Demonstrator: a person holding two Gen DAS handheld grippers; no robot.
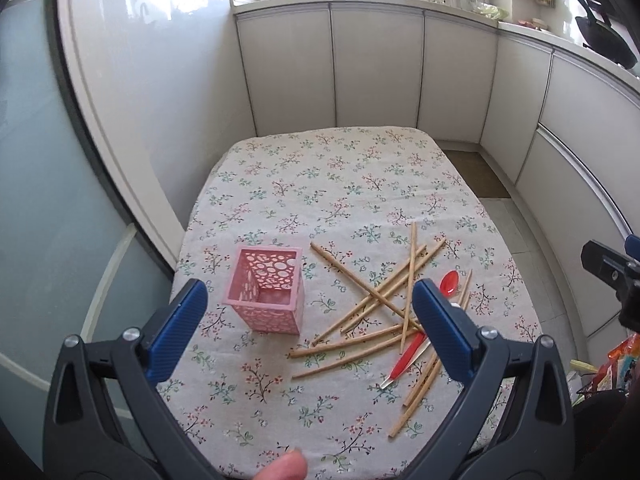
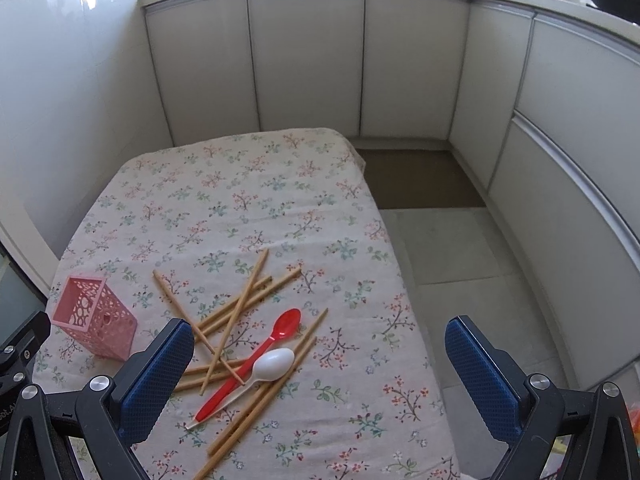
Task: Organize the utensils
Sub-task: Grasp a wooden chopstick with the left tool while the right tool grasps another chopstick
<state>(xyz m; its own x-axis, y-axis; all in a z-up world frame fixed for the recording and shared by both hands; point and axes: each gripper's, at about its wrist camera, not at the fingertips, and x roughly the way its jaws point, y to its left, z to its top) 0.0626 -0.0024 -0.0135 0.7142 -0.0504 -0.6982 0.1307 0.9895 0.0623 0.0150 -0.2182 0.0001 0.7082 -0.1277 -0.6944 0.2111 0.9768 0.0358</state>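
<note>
Wooden chopsticks [image 2: 240,312], glossy plastic spoons [image 2: 276,364]

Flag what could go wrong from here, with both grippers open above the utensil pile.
1. The chopsticks lie crossed over one another, so pulling one may drag or roll its neighbours.
2. The red spoon and white spoon rest on sticks; a grasp could catch both.
3. The pink holder looks light and stands near the table edge; an off-centre insertion might tip it.

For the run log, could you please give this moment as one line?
left gripper: open, empty | right gripper: open, empty | pink perforated plastic holder: upright, empty | wooden chopsticks, red plastic spoon, white plastic spoon: piled on tablecloth
</note>
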